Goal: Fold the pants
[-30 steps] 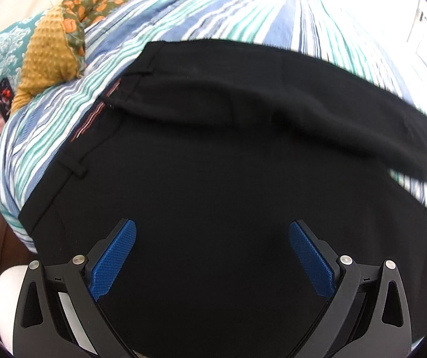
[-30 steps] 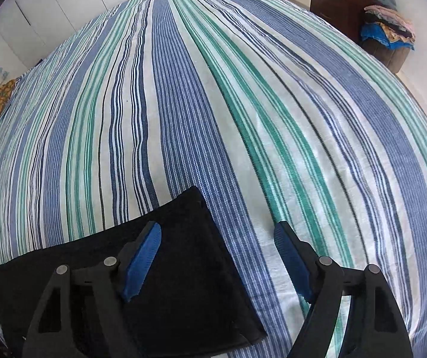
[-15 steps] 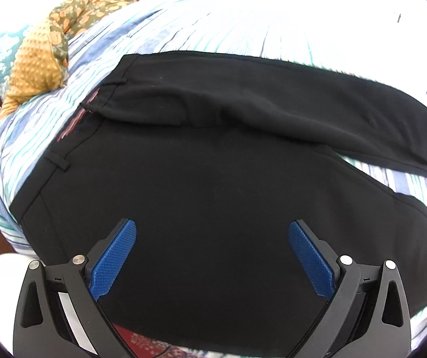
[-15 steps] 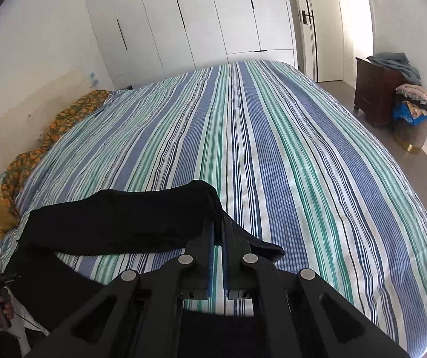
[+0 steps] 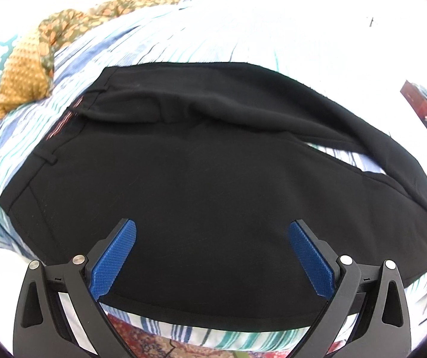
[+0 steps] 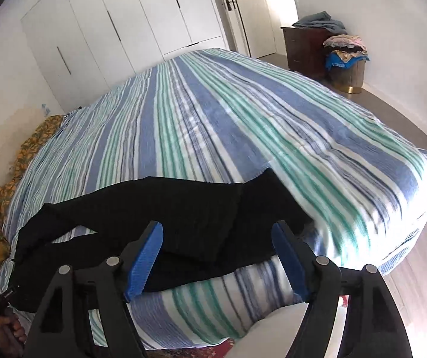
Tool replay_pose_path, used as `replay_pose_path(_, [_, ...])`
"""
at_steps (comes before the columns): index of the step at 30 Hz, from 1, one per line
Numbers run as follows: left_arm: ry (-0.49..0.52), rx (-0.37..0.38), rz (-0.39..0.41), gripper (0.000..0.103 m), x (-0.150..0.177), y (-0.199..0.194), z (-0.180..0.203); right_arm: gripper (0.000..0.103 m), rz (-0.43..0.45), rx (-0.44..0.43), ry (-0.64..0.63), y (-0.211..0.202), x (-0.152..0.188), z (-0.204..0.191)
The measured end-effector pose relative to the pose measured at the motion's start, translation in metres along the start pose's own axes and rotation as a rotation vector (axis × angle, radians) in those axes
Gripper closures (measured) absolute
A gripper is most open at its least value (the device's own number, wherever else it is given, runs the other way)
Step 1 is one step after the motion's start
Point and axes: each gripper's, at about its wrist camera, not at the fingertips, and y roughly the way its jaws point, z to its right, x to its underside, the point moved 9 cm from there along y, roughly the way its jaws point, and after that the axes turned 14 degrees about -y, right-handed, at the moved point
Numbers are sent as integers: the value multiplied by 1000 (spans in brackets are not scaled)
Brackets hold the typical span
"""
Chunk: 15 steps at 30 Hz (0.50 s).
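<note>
Nearest me, the left hand-held gripper (image 5: 212, 249) hovers over the seat of the black pants (image 5: 183, 185), jaws wide apart and empty. The right hand-held gripper (image 6: 218, 252) has just been opening, nothing between its jaws. The pants lie flat along the striped bed (image 6: 213, 113) edge: soft, limp, light cloth, best pinched at waistband (image 5: 49, 146) or hem.

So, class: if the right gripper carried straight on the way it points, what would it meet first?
Probably the black fabric pants lying on the striped bedspread; the open right gripper frames them, though depth is unclear.
</note>
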Motion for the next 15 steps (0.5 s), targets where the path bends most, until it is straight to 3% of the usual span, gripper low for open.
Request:
replay_pose_path(5, [11,52,6,1,-1,-8,9,26,-55,-158,-22,30,24,-111])
replay_pose_path(10, [18,98,21,1,-3,-23,12,26,-86,-284,-123,29,54,-203])
replay_pose_path(14, [45,101,45,1,-2,-32,12,25,-90,-242,-242,20,59,-227])
replay_pose_path(15, [49,97,55,1,0,-34,13,21,-79,-223,-253,18,57,-228])
